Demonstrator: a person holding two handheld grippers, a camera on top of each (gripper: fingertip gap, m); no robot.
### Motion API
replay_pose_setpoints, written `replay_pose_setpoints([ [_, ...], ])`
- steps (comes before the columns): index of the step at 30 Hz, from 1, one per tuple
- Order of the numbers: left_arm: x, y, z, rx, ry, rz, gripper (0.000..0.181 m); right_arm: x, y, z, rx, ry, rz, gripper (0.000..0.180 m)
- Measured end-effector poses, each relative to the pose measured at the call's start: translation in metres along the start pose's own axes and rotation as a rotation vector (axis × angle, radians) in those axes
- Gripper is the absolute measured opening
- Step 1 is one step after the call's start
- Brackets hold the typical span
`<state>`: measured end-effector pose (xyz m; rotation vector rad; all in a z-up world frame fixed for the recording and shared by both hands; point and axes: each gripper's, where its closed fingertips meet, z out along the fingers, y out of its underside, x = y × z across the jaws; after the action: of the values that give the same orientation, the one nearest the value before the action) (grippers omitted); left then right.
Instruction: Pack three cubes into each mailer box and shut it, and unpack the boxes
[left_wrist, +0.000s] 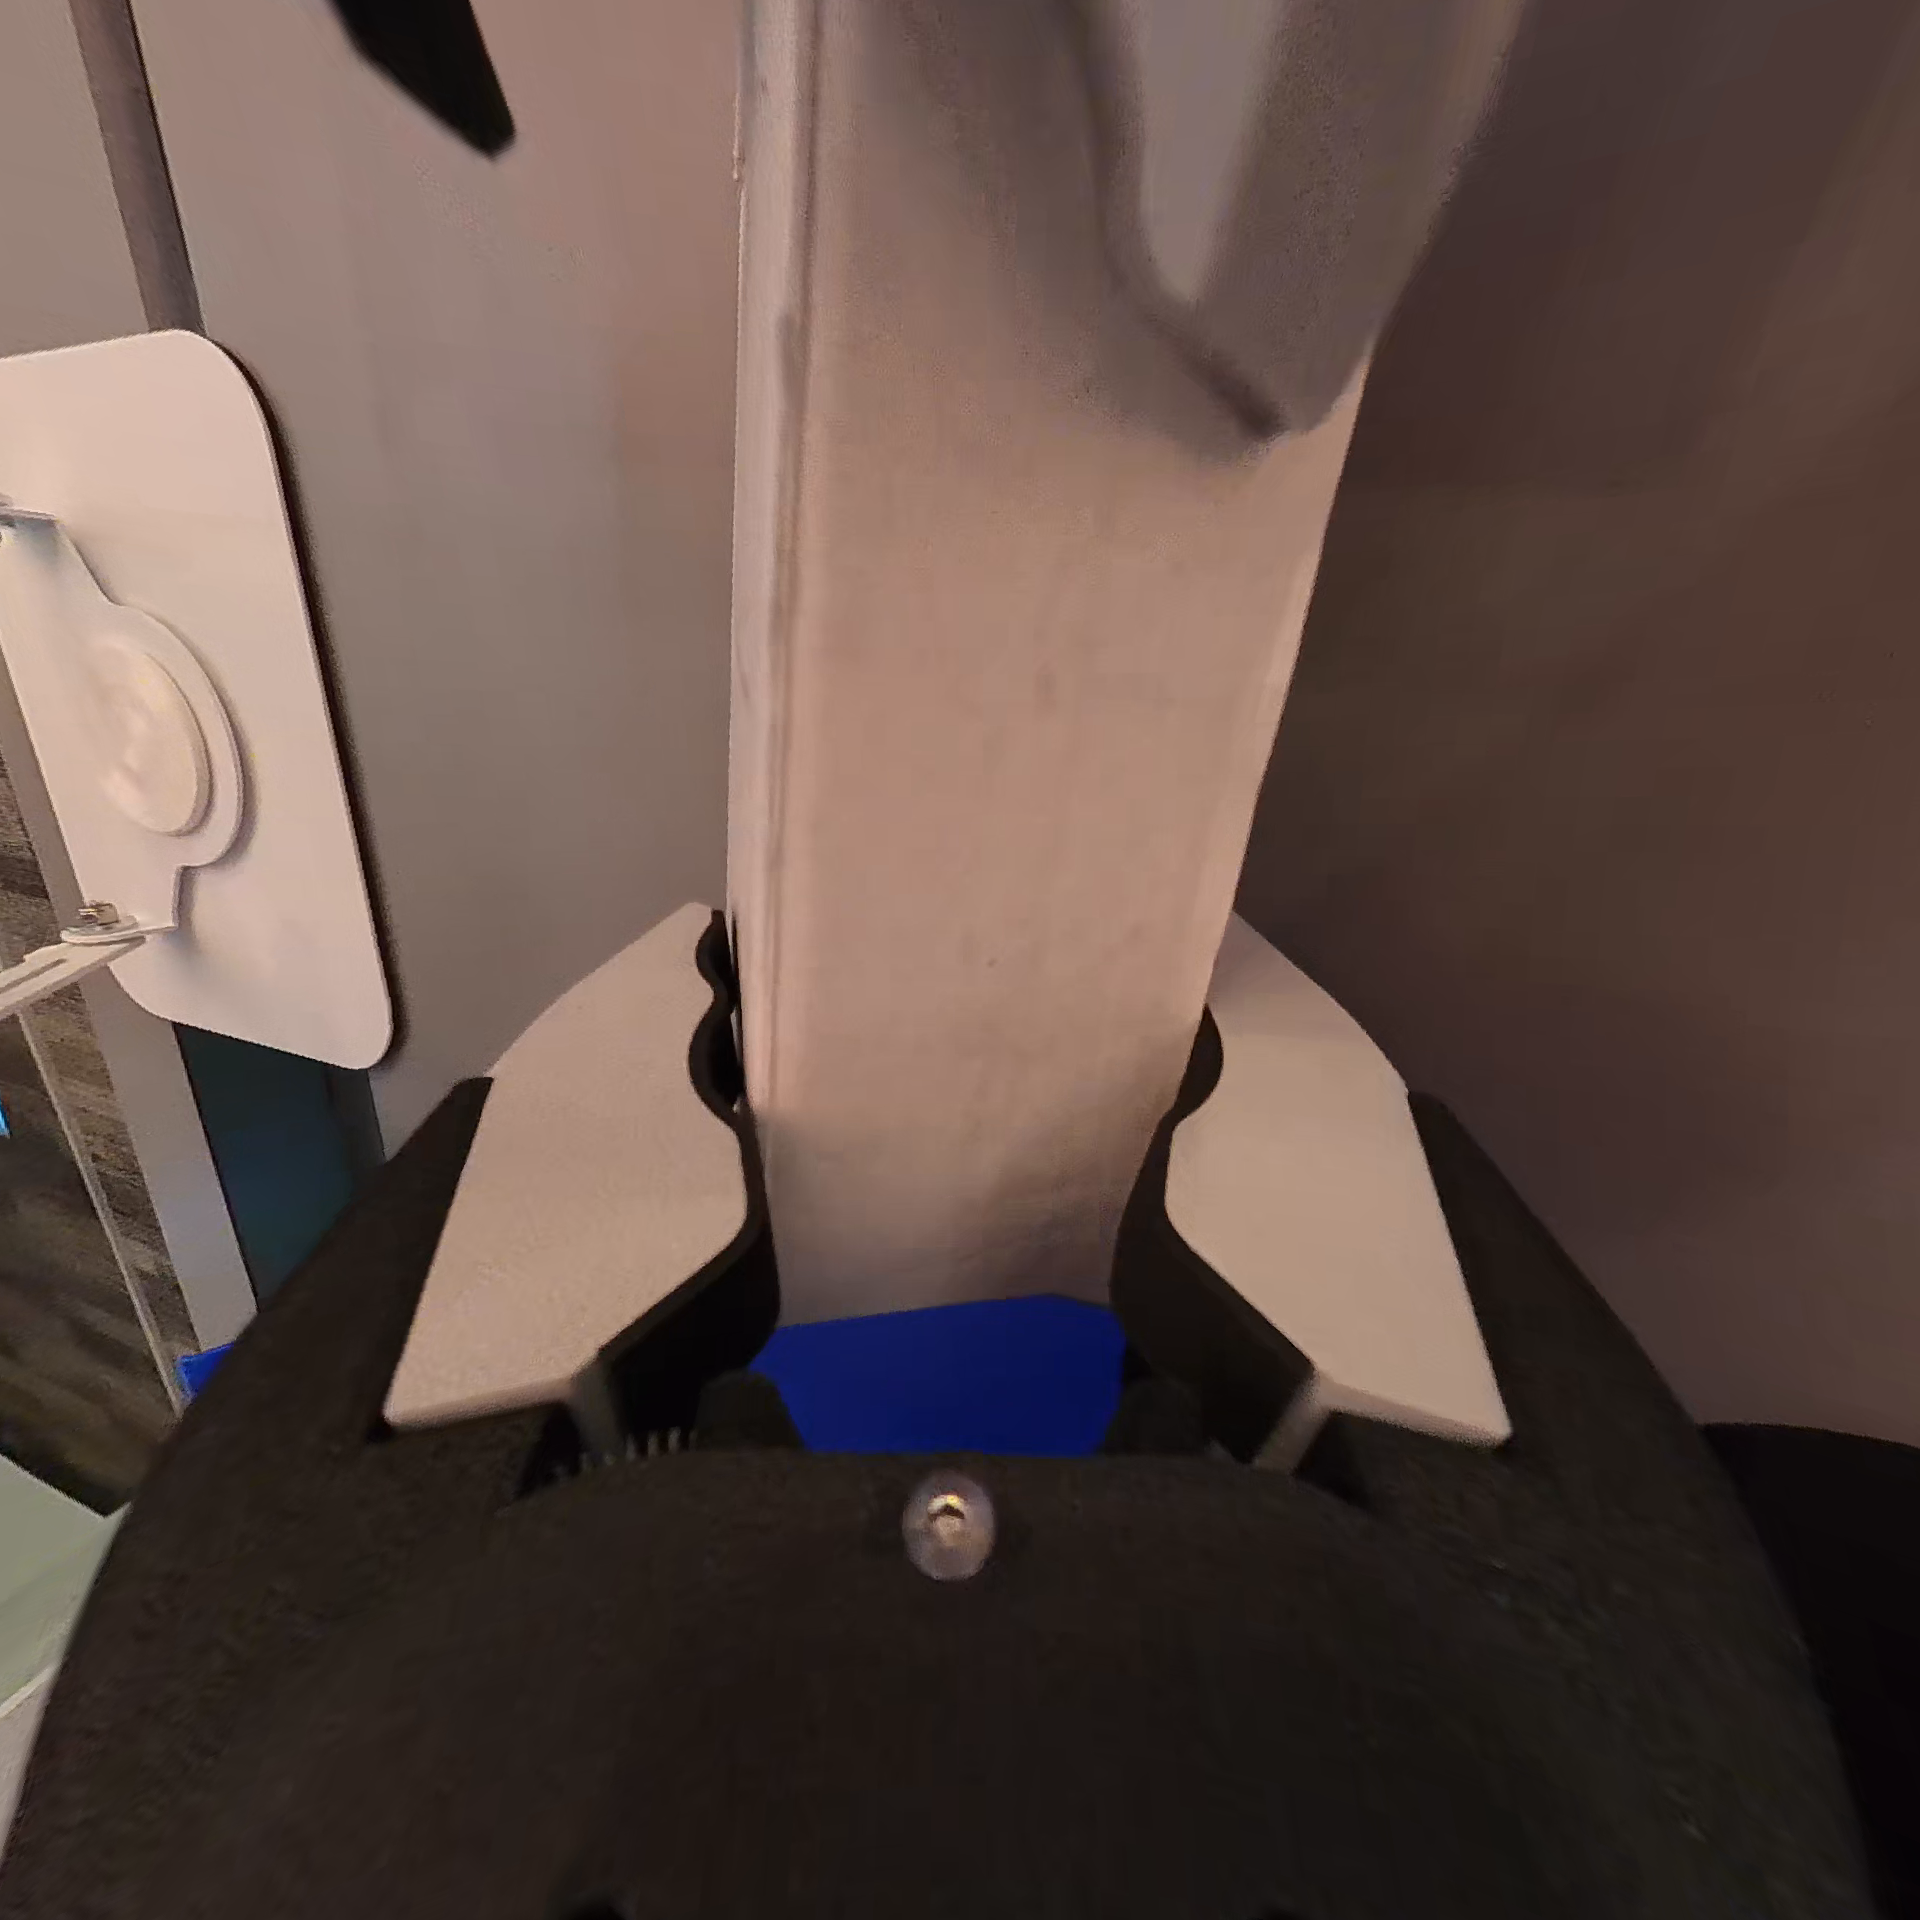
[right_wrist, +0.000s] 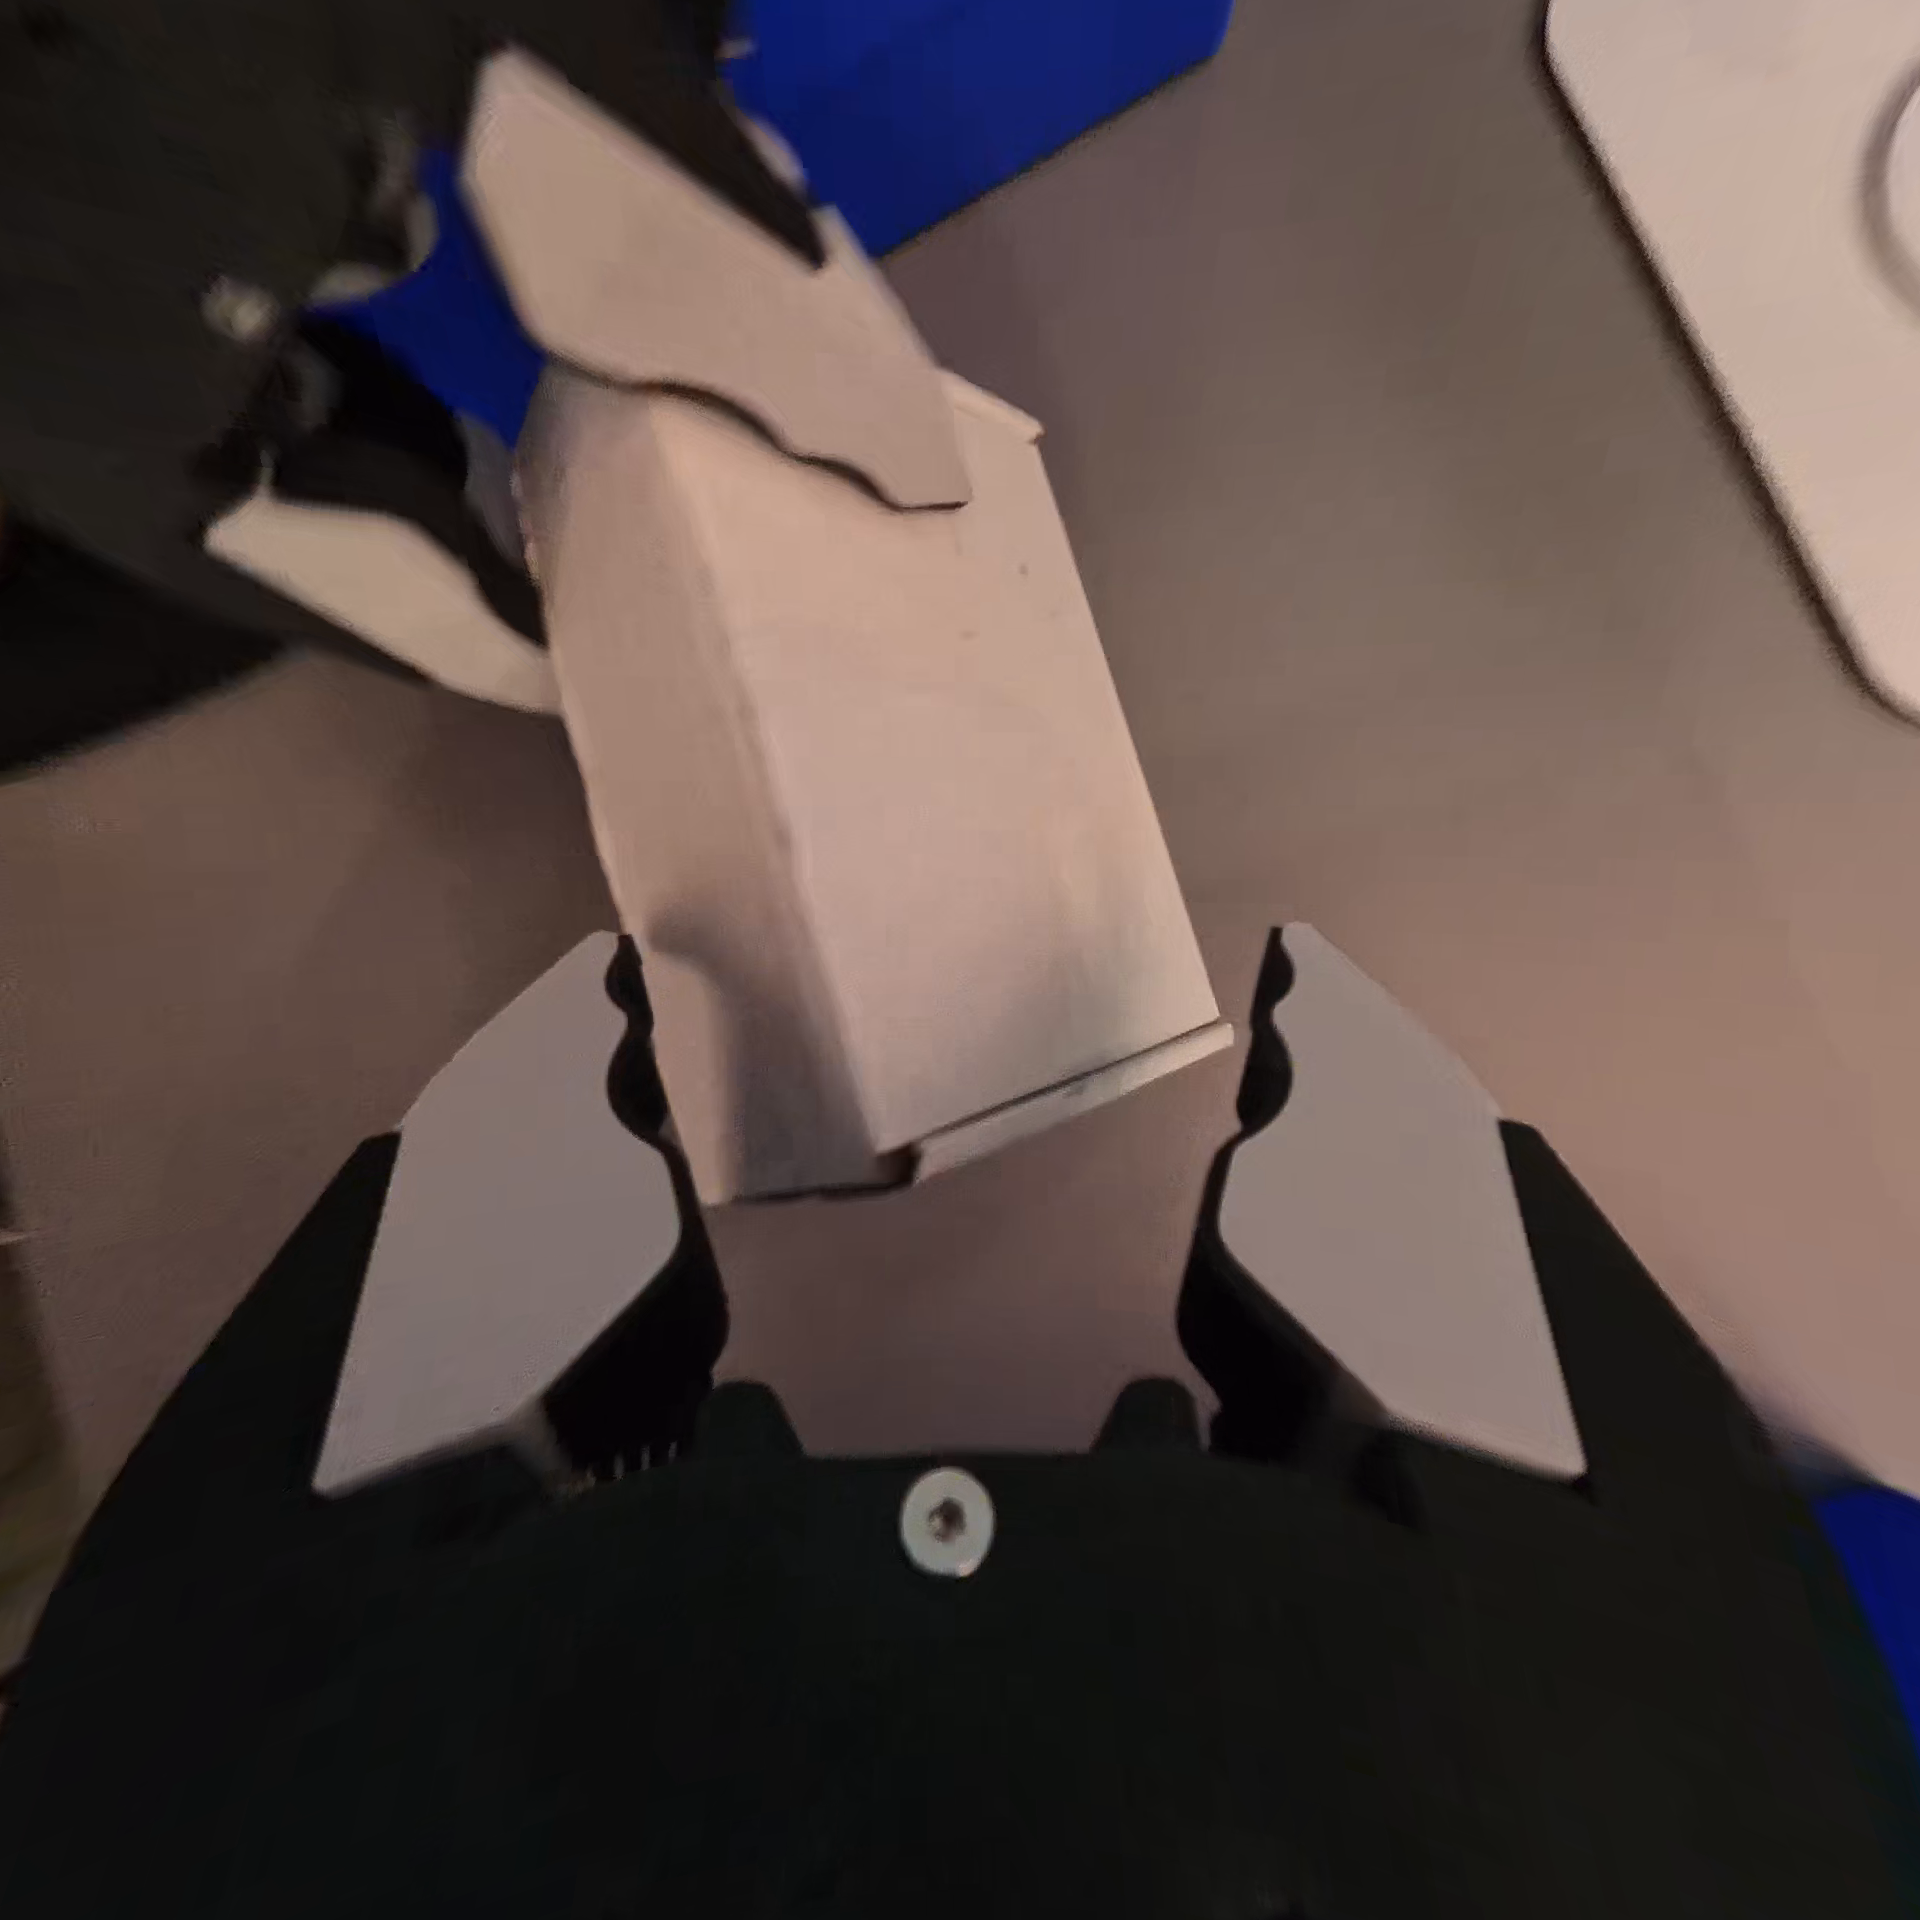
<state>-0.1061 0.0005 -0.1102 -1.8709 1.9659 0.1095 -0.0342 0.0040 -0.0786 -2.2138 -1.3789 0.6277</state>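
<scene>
A white mailer box (left_wrist: 1018, 623) is clamped between the fingers of my left gripper (left_wrist: 971, 956) and reaches away from the camera. In the right wrist view the same box (right_wrist: 883, 779) is held above the grey tabletop, and its lid looks shut. My left gripper (right_wrist: 727, 561) grips its far end at the upper left. My right gripper (right_wrist: 951, 940) is open, with the box's near end between its fingertips. The left finger (right_wrist: 634, 1039) is at the box's side and the right finger is apart from it. No cubes are visible.
A blue object (right_wrist: 935, 104) lies beyond the box and also shows behind my left gripper (left_wrist: 935, 1382). A white plate with a round disc (left_wrist: 177, 675) is at the left, and it shows at the top right in the right wrist view (right_wrist: 1766, 312). The grey tabletop (right_wrist: 1403, 623) lies below.
</scene>
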Motion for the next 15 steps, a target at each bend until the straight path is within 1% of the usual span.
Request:
replay_pose_setpoints([
  [3,0.003,-0.004,-0.001,0.009,0.034,-0.027,0.08,-0.027,0.003,-0.003,0.11,0.059,-0.298,0.108],
  [5,0.008,-0.012,-0.002,0.036,0.068,-0.048,0.08,-0.032,0.001,-0.001,0.17,0.166,-0.444,0.096],
  [6,0.011,-0.017,-0.003,0.06,0.093,-0.059,0.08,-0.03,0.003,0.001,0.162,0.224,-0.492,0.089],
  [7,0.016,-0.024,-0.005,0.092,0.129,-0.071,0.08,-0.025,0.004,0.002,0.144,0.3,-0.53,0.077],
  [8,0.02,-0.029,-0.006,0.116,0.154,-0.084,0.08,-0.02,0.006,0.0,0.122,0.364,-0.573,0.073],
  [9,0.021,-0.03,-0.006,0.125,0.163,-0.093,0.081,-0.021,0.007,-0.001,0.118,0.369,-0.59,0.072],
  [12,0.023,-0.036,-0.006,0.144,0.143,-0.116,0.083,-0.023,0.013,-0.004,0.095,0.33,-0.547,0.072],
  [15,0.03,-0.046,-0.008,0.176,0.156,-0.162,0.083,-0.021,0.024,-0.008,0.01,0.366,-0.561,0.072],
])
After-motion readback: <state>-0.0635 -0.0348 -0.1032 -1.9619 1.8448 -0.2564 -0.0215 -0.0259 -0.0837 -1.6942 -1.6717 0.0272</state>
